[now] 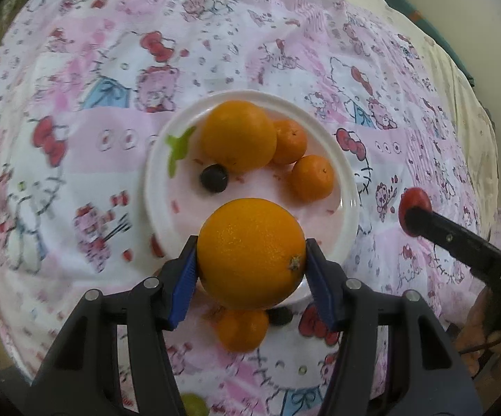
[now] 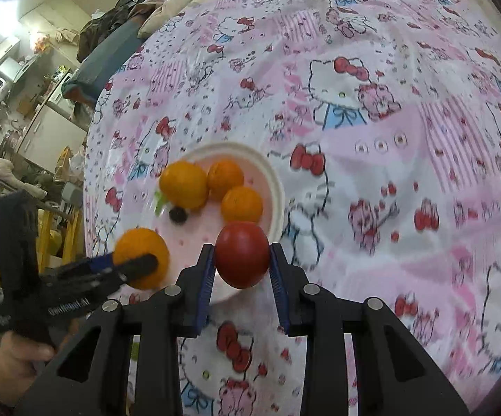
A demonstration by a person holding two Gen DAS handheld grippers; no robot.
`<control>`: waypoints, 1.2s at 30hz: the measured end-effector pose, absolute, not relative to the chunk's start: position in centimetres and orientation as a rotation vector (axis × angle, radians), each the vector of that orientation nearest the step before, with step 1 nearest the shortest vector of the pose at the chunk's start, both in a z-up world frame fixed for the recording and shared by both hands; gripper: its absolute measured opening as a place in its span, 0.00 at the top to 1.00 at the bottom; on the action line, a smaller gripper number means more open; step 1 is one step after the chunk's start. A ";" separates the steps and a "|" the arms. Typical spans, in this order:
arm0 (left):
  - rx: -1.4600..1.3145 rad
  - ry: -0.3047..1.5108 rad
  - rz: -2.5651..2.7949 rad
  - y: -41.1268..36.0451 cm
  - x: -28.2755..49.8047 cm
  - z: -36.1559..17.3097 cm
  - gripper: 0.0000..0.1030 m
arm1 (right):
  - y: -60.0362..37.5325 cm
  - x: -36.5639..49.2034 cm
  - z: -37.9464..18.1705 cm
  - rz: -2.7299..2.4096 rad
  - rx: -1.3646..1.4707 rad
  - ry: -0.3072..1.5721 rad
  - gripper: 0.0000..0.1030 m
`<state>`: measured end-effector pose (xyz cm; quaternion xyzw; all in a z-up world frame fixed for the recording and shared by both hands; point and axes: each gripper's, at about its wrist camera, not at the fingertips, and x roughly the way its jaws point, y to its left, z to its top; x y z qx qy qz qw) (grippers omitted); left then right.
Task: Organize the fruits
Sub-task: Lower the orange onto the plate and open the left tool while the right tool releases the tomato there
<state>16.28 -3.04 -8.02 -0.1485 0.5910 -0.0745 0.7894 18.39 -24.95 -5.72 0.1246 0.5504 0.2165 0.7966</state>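
Observation:
My left gripper [image 1: 250, 253] is shut on a large orange [image 1: 250, 253], held above the near rim of the white plate [image 1: 349, 180]. The plate holds another large orange [image 1: 237, 133], two small tangerines [image 1: 313, 177] and a dark round fruit [image 1: 214, 178]. My right gripper [image 2: 242, 260] is shut on a red tomato [image 2: 242, 260], held over the plate's [image 2: 278, 187] near right rim. The right gripper and tomato [image 1: 414, 208] also show in the left wrist view, right of the plate. The left gripper with its orange [image 2: 141, 258] shows in the right wrist view.
A tangerine [image 1: 243, 329] and a dark fruit [image 1: 281, 315] lie on the Hello Kitty cloth [image 1: 77, 104] just below the plate. A green fruit [image 1: 193, 405] sits at the bottom edge. Room clutter [image 2: 25, 121] lies beyond the table's left edge.

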 end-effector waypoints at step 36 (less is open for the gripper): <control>-0.328 1.346 -0.159 -5.6 20.7 -11.3 0.42 | -20.7 26.7 -9.5 0.516 0.165 1.210 0.43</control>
